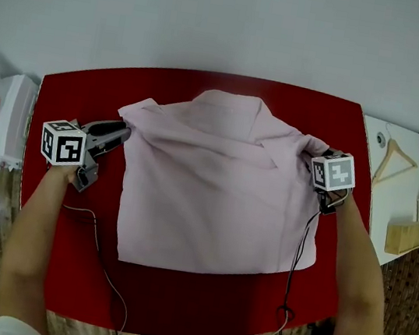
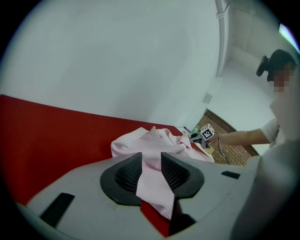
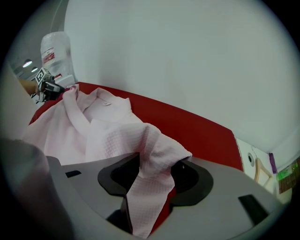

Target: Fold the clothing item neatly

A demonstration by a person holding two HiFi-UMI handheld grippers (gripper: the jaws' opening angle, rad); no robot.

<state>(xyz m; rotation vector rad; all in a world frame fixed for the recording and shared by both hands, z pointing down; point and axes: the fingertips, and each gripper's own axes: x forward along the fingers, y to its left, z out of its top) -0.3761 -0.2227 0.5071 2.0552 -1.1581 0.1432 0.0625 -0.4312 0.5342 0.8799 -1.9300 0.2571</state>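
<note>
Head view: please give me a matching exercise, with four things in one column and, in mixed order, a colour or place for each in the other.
1. shirt
2. table top
3. hanger
4. left hand-held gripper

A. red
B. on the white side table, far right
C. pale pink
D. at the shirt's left shoulder edge in the picture

Pairs: 1-C, 2-A, 3-B, 4-D.

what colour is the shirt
Shirt: pale pink, fine waffle weave; shows best in the right gripper view.
</note>
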